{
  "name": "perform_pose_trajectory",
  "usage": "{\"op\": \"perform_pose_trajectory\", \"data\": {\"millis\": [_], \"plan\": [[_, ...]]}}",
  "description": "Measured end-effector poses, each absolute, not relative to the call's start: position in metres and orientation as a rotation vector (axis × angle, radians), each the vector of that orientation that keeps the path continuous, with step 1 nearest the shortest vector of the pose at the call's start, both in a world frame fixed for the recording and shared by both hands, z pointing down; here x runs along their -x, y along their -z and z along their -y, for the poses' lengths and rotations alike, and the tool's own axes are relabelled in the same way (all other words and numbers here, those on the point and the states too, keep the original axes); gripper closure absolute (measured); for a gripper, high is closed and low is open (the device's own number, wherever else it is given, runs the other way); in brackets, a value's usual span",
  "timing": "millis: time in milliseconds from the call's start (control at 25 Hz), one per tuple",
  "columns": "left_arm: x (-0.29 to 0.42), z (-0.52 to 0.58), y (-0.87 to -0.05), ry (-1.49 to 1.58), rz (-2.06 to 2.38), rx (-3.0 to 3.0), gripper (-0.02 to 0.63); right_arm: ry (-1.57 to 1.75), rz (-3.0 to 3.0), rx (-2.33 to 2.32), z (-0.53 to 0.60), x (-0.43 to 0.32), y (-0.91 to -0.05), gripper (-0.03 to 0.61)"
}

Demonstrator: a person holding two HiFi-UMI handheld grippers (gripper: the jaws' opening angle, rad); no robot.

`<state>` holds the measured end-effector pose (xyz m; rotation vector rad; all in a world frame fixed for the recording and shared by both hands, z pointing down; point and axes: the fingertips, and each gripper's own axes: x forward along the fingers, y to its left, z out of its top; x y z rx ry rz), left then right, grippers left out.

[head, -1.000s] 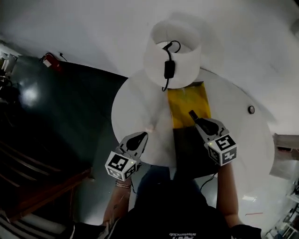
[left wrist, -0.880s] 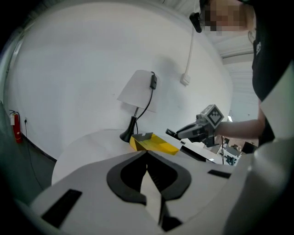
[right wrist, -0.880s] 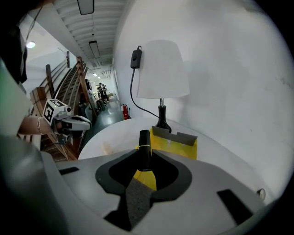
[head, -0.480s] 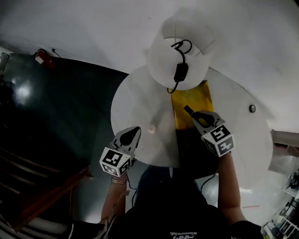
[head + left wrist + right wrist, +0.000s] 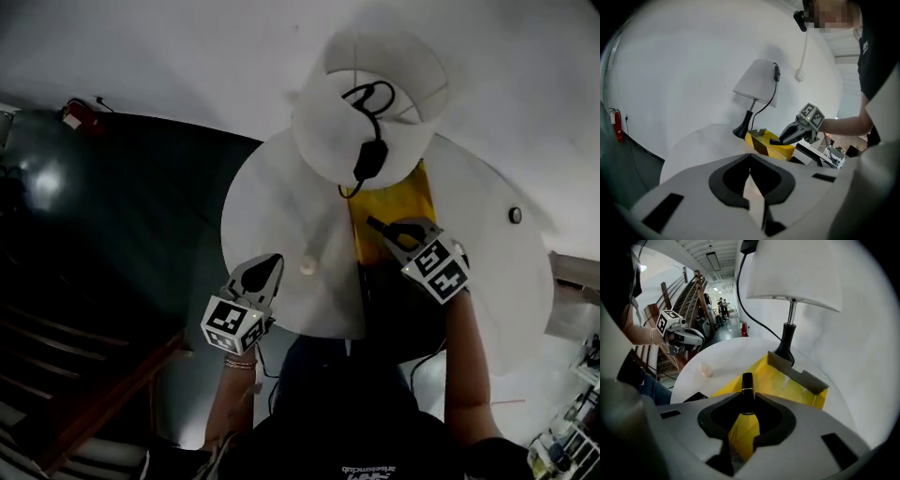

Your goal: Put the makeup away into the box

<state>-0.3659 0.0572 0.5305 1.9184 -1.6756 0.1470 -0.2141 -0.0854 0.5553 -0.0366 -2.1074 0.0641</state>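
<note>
A yellow box [image 5: 392,202] stands open on the round white table [image 5: 281,202], just in front of the lamp. My right gripper [image 5: 382,228] is over the box's near part, shut on a slim black makeup tube [image 5: 747,384] with a gold band; the tube's tip points down into the box [image 5: 787,386]. A small beige sponge [image 5: 307,267] lies on the table left of the box. My left gripper [image 5: 273,263] hovers at the table's near left edge, a little short of the sponge, shut and with nothing in it. From the left gripper view, the right gripper [image 5: 786,136] and tube [image 5: 775,141] hang above the box [image 5: 765,142].
A lamp with a white shade [image 5: 367,108] and a black cord switch [image 5: 369,159] stands behind the box, its dark base [image 5: 784,351] against the box's grey back flap. A black flap [image 5: 398,305] lies in front of the box. Dark floor and a wooden stair rail [image 5: 94,375] are at left.
My right gripper has sunk and tipped steeper over the box with the tube. My left gripper has drawn back and lower, away from the sponge.
</note>
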Motion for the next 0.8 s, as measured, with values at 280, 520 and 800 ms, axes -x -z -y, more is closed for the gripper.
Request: {"op": "perform_pose_trajectory", "data": {"millis": [280, 520, 800], "plan": [[0.365, -0.05, -0.539, -0.162, 1.657, -1.903, 0.597, -0.038, 2.02, 0.121, 0.085, 0.211, -0.578, 0.472], [0.364, -0.048, -0.545, -0.167, 1.626, -1.901, 0.597, -0.048, 1.992, 0.151, 0.084, 0.215, -0.585, 0.472], [0.363, -0.045, -0.55, -0.18, 1.606, -1.902, 0.597, -0.018, 1.92, 0.212, 0.082, 0.217, -0.59, 0.472]]}}
